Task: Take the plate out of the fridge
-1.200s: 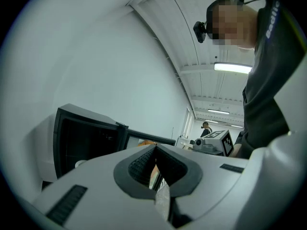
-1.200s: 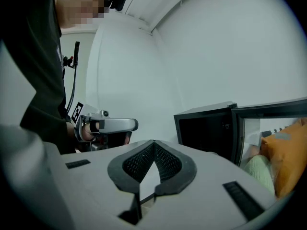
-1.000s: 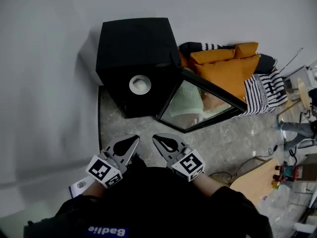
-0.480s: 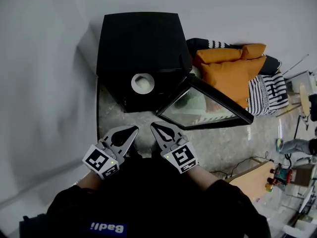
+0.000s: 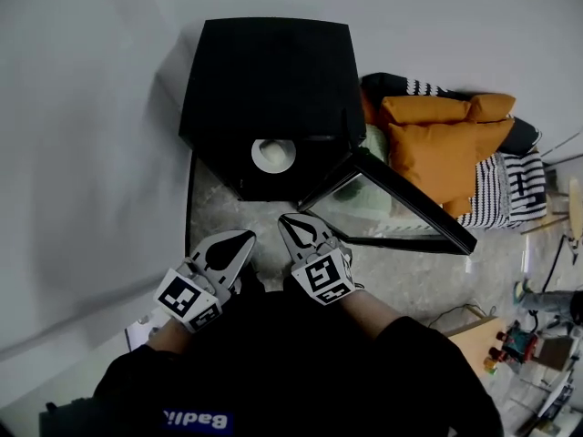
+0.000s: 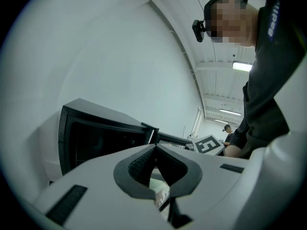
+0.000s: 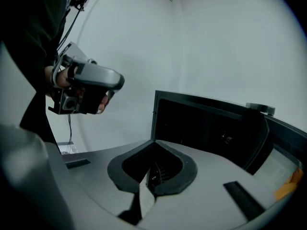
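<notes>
A small black fridge [image 5: 264, 80] stands on the floor against the wall, its glass door [image 5: 392, 203] swung open to the right. A white plate [image 5: 273, 156] lies inside, near the front opening. My left gripper [image 5: 246, 237] and right gripper [image 5: 285, 219] hover side by side just in front of the opening, both shut with nothing in them. In the left gripper view the shut jaws [image 6: 154, 146] point at the fridge [image 6: 96, 138]. The right gripper view shows the shut jaws [image 7: 153, 143] before the dark fridge interior [image 7: 206, 128], with the left gripper [image 7: 86, 87] off to the left.
Orange cushions [image 5: 446, 144] and a striped cloth [image 5: 506, 185] lie right of the fridge, behind the open door. A white wall [image 5: 82, 153] runs along the left. A wooden tabletop [image 5: 465, 335] with small items sits at the lower right. A paper [image 5: 138, 332] lies on the floor.
Both grippers have come closer to the fridge opening, the right one most. The view has shifted, so the fridge and plate sit a little further right in the frame.
</notes>
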A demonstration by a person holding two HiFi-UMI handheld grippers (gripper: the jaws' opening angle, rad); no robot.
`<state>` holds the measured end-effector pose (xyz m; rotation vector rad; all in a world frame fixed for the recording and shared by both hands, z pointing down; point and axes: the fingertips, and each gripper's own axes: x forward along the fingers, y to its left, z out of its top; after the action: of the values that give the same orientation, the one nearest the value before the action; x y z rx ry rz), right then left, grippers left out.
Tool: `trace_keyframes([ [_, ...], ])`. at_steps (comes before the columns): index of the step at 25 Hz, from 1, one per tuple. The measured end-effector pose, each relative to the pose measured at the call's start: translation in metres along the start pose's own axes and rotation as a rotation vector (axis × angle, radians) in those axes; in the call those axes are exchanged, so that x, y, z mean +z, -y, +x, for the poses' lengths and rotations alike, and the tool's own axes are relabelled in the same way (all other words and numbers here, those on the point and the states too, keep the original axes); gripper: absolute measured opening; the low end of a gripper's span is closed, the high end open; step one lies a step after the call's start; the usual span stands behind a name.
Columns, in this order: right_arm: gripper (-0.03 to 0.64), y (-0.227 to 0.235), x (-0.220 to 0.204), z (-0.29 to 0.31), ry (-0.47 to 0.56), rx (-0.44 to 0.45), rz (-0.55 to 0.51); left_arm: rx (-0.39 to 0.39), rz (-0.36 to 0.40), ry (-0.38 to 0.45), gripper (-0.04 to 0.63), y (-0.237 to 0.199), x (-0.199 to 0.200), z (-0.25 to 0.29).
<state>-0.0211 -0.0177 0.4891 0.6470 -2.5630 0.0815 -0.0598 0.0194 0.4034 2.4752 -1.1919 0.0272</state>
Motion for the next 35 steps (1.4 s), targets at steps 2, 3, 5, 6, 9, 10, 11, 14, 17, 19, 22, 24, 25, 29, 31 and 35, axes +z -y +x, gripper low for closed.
trace_keyframes([
  [2, 0.009, 0.002, -0.009, 0.012, -0.024, -0.007, -0.041, 0.008, -0.003, -0.001, 0.006, -0.001, -0.001, 0.001],
  [3, 0.009, 0.004, -0.014, 0.018, -0.039, -0.012, -0.055, 0.01, 0.0, -0.004, 0.006, -0.001, -0.001, 0.0],
  [5, 0.01, 0.007, -0.024, 0.029, -0.073, -0.028, -0.076, 0.014, 0.004, -0.006, 0.006, -0.003, -0.001, -0.003],
  [6, 0.011, 0.009, -0.03, 0.034, -0.091, -0.039, -0.088, 0.015, 0.001, -0.005, 0.006, -0.004, -0.001, -0.005],
  [9, 0.011, 0.015, -0.047, 0.049, -0.144, -0.072, -0.123, 0.005, -0.017, 0.013, 0.008, -0.005, -0.003, -0.011],
  [10, 0.011, 0.017, -0.053, 0.054, -0.161, -0.082, -0.129, 0.002, -0.021, 0.011, 0.006, -0.006, -0.005, -0.013],
  [11, 0.011, 0.02, -0.059, 0.059, -0.178, -0.093, -0.133, 0.004, -0.021, 0.001, 0.006, -0.008, -0.008, -0.016],
  [14, 0.011, 0.027, -0.076, 0.071, -0.225, -0.126, -0.14, 0.013, -0.032, -0.033, 0.006, -0.013, -0.018, -0.024],
  [17, 0.011, 0.034, -0.089, 0.081, -0.261, -0.152, -0.143, 0.014, -0.047, -0.047, 0.006, -0.016, -0.024, -0.032],
  [19, 0.011, 0.038, -0.095, 0.087, -0.277, -0.166, -0.141, 0.011, -0.052, -0.057, 0.006, -0.018, -0.027, -0.036],
  [22, 0.012, 0.043, -0.104, 0.094, -0.3, -0.185, -0.126, 0.006, -0.056, -0.068, 0.006, -0.019, -0.031, -0.041],
  [24, 0.019, 0.047, -0.111, 0.099, -0.313, -0.196, -0.103, 0.003, -0.056, -0.072, 0.008, -0.02, -0.033, -0.043],
  [25, 0.033, 0.05, -0.114, 0.102, -0.318, -0.202, -0.089, 0.002, -0.056, -0.074, 0.006, -0.02, -0.033, -0.043],
  [29, 0.056, 0.063, -0.131, 0.111, -0.342, -0.232, -0.001, -0.005, -0.06, -0.089, 0.006, -0.02, -0.037, -0.044],
  [31, 0.068, 0.071, -0.141, 0.117, -0.352, -0.245, 0.069, -0.007, -0.068, -0.109, 0.006, -0.02, -0.042, -0.044],
  [35, 0.114, 0.081, -0.159, 0.125, -0.359, -0.262, 0.197, -0.021, -0.071, -0.152, 0.006, -0.015, -0.056, -0.043],
])
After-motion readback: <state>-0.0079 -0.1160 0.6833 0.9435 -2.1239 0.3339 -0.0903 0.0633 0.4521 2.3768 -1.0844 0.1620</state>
